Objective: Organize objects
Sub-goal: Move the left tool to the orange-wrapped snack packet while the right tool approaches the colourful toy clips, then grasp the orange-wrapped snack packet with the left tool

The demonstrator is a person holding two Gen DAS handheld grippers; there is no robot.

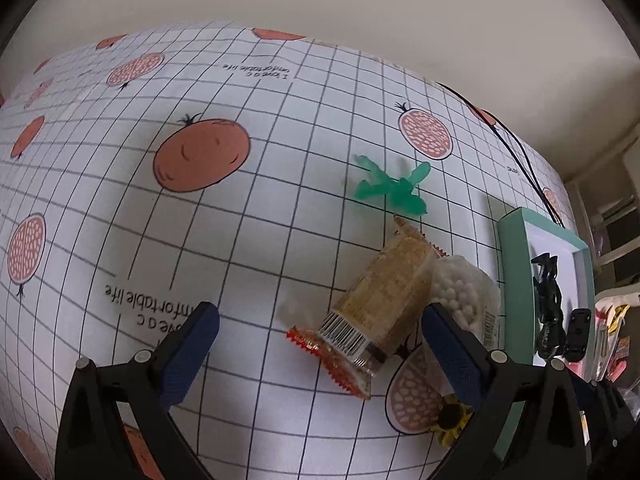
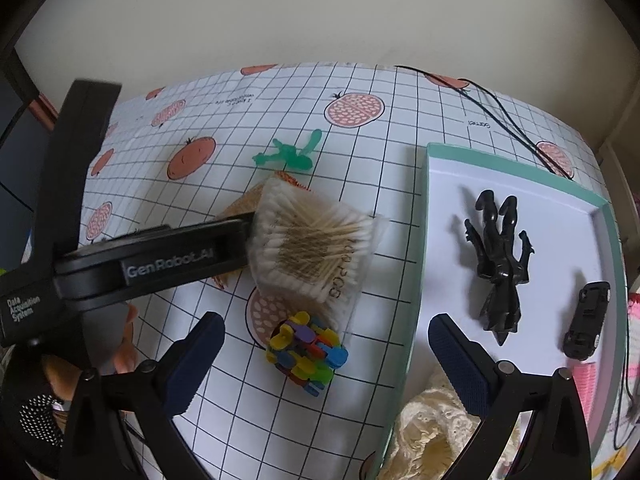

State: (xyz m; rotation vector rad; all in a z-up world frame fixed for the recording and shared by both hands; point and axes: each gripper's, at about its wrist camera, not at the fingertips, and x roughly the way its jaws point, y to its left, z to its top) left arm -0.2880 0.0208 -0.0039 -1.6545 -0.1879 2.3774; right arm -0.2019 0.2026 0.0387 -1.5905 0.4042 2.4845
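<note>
Left gripper [image 1: 320, 344]: jaws wide, straddling the snack packet [image 1: 376, 304].
Packet axis: toward the table's far edge.
Right gripper [image 2: 326, 364]: wide, empty, over tray [image 2: 424, 240] edge.

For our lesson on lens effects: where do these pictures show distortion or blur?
Left wrist view: the tablecloth grid bulges outward, and the green toy figure is smeared. Right wrist view: grid lines curve likewise, and the cotton swab pack looks sharp.

Cotton swab bag [image 2: 316, 248] left of tray [image 2: 516, 160], toy car [image 2: 586, 320] and figure [image 2: 500, 256] in tray
</note>
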